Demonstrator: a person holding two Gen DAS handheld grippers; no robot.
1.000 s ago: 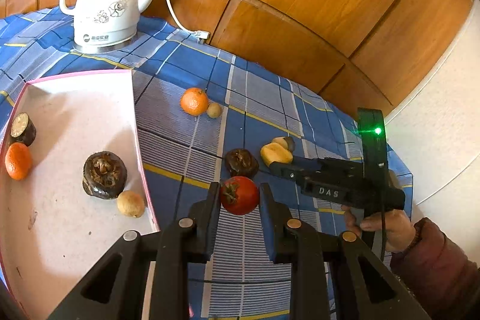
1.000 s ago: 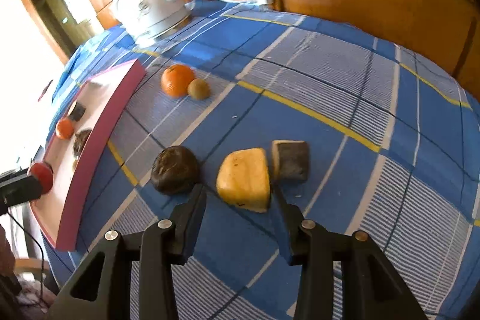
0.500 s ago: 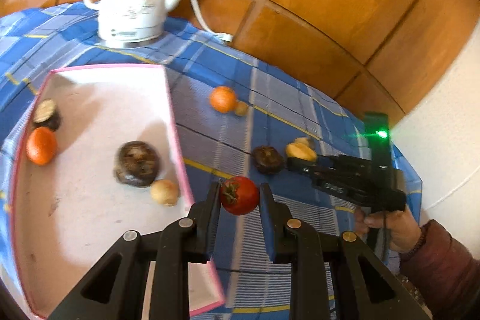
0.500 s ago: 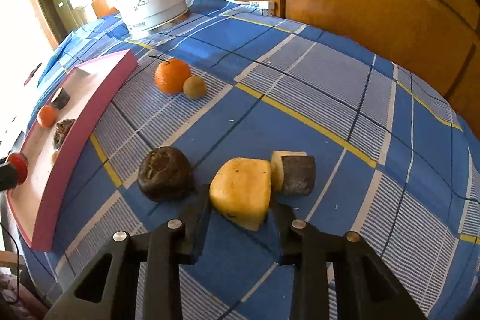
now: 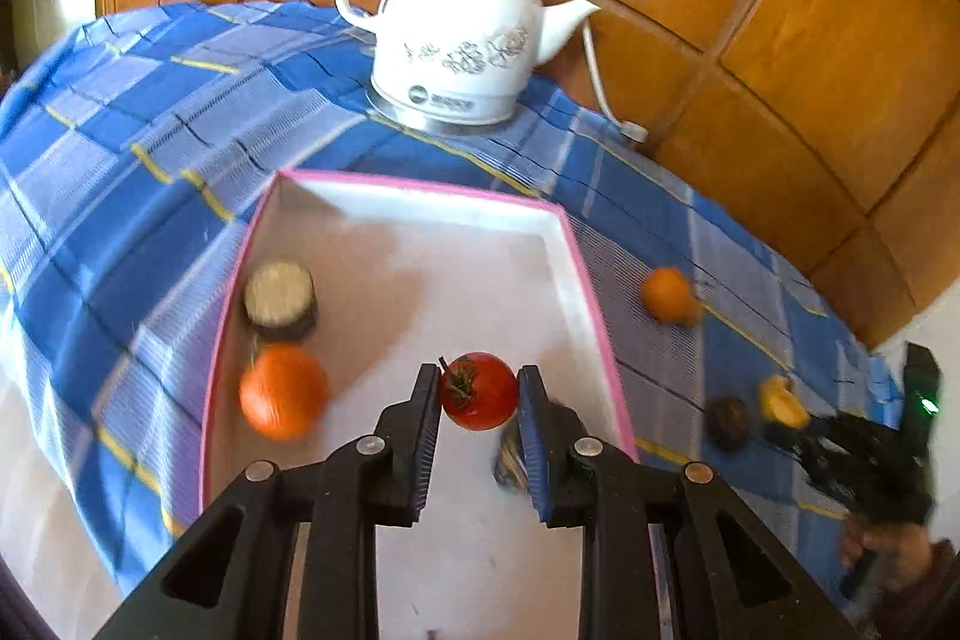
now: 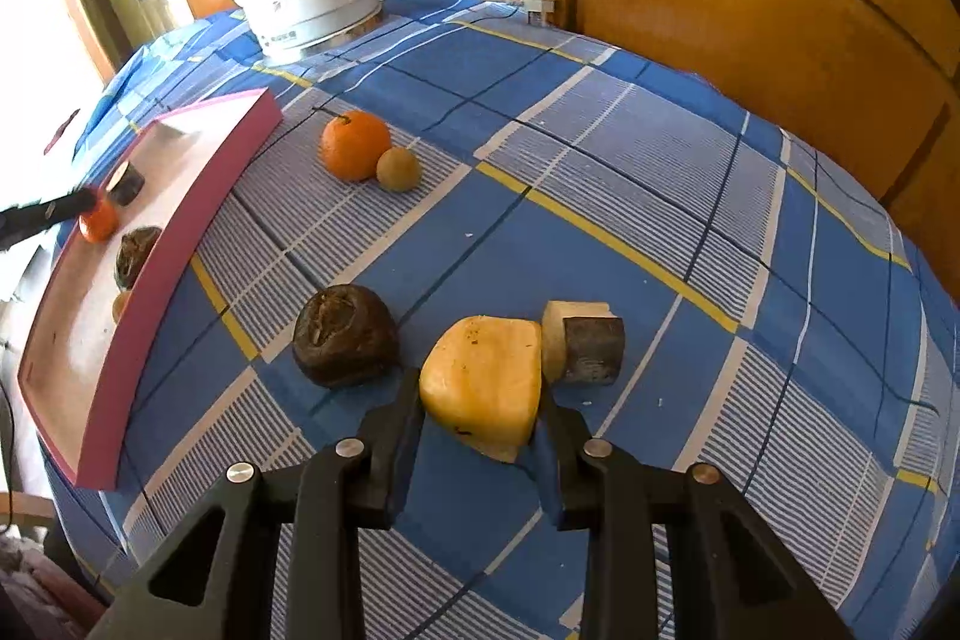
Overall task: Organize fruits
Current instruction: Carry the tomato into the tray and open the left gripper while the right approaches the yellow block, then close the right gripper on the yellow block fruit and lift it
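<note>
Setting: wood-panelled wall behind a surface (image 6: 600, 196) covered in blue checked cloth; white kettle (image 5: 462, 40) at 12 o'clock.
Left fingers: my left gripper (image 5: 479, 394) is clamped on the tomato (image 5: 478, 391), both pads pressing its sides, stem toward the left pad.
Tomato position: hanging above the white floor of the pink-rimmed tray (image 5: 420, 196), toward its right wall.
Tray contents: orange (image 5: 283, 391) at 9 o'clock from the tomato, cut dark piece (image 5: 279, 299) at 10 o'clock, another dark fruit partly hidden behind my right pad.
Right fingers: my right gripper (image 6: 480, 394) is closed on the yellow chunk (image 6: 483, 385), which rests on the cloth.
Neighbours of the chunk: dark round fruit (image 6: 345, 335) at 9 o'clock, cut piece with dark skin (image 6: 585, 343) touching it at 2 o'clock.
Loose fruit: second orange (image 6: 355, 145) and a small tan fruit (image 6: 398, 168), touching, at 11 o'clock.
Step in hand: placing the tomato, by my judgement.
Method: lower onto bare tray floor at 12 o'clock, clear of the hidden fruit; release only once it sits, since a round fruit will likely roll.
Right-side caution: lift the chunk straight up to avoid dragging its neighbour.
</note>
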